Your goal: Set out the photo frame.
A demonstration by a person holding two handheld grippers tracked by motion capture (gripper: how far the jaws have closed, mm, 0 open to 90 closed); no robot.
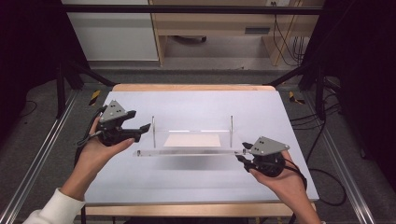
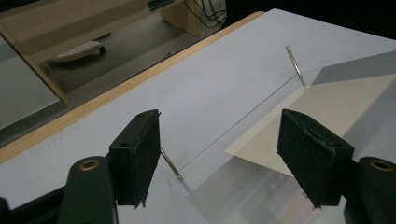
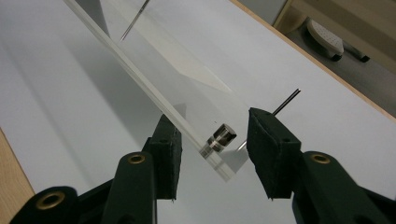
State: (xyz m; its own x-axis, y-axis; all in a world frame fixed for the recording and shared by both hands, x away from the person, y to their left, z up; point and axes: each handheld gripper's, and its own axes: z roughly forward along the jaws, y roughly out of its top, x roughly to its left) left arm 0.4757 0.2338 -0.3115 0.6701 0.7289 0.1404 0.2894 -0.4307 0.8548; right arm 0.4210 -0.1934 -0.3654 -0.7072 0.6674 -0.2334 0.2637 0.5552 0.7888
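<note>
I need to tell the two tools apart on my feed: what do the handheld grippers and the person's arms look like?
Both grippers, left gripper and right gripper, are black, each topped by a grey three-cornered plate with small dark dots. Black cables trail from each. The jaws are black, blocky pads on arms with brass-ringed holes. A white sleeve covers the left forearm.

The clear acrylic plate (image 1: 191,151) with its two thin upright metal pins (image 1: 153,125) stands in the middle of the white table (image 1: 196,105) and blocks a straight way between the left gripper (image 1: 140,130) and the right gripper (image 1: 243,156), while the table surface behind and in front of it is free.
</note>
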